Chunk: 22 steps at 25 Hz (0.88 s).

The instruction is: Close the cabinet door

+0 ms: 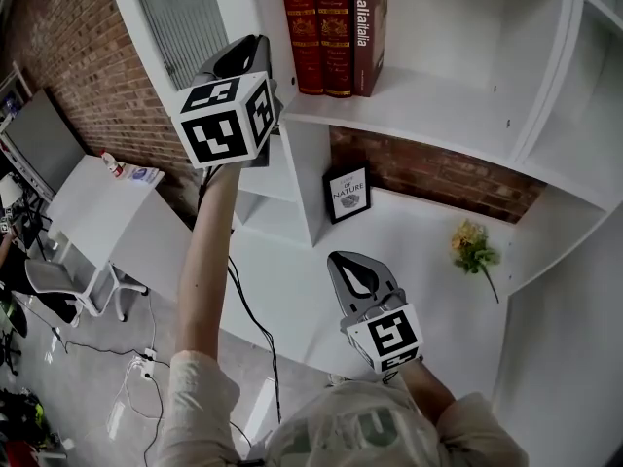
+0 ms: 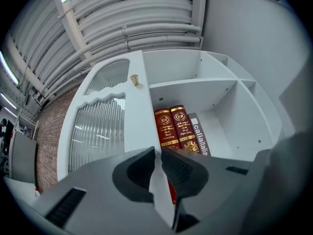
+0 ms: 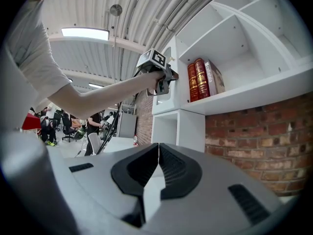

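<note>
Ribbed dark jaws of left gripper pinch white reeded-glass cabinet door

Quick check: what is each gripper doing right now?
Left gripper: closed on the edge of the cabinet door.
Right gripper: closed, holding nothing.

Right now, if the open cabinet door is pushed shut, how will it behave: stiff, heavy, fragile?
The cabinet door will likely swing as one stiff panel, since it looks like solid white board. Its ribbed glass pane looks fragile, so slamming seems risky.
</note>
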Tool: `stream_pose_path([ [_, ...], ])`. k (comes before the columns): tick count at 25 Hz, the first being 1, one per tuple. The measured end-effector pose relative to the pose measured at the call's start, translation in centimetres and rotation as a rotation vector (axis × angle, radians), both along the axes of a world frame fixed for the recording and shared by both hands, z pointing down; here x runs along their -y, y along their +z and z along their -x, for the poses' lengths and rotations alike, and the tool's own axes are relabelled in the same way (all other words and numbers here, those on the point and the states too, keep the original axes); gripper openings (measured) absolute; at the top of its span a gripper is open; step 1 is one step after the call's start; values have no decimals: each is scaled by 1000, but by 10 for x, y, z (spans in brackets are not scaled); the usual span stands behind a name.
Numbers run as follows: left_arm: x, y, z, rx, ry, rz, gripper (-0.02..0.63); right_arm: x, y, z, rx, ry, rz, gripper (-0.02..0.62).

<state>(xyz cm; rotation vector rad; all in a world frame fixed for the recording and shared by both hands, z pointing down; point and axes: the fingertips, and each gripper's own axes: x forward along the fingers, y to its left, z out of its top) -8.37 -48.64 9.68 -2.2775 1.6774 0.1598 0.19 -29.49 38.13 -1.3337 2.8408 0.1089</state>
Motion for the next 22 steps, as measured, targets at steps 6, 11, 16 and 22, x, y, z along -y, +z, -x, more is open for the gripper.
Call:
stream_pose_path([
  [6, 1, 0, 0, -16, 27, 20, 55, 1, 1, -1, 3, 2, 1, 17],
  [11, 1, -1, 1, -66, 71, 46, 52, -2, -7, 4, 5, -6, -21, 17],
  [16, -4, 0, 2, -97, 74, 56, 54, -7, -11, 5, 1, -5, -32, 17],
  [22, -34, -11, -3, -91, 103, -31, 54, -14, -17, 5, -10, -8, -47, 17],
])
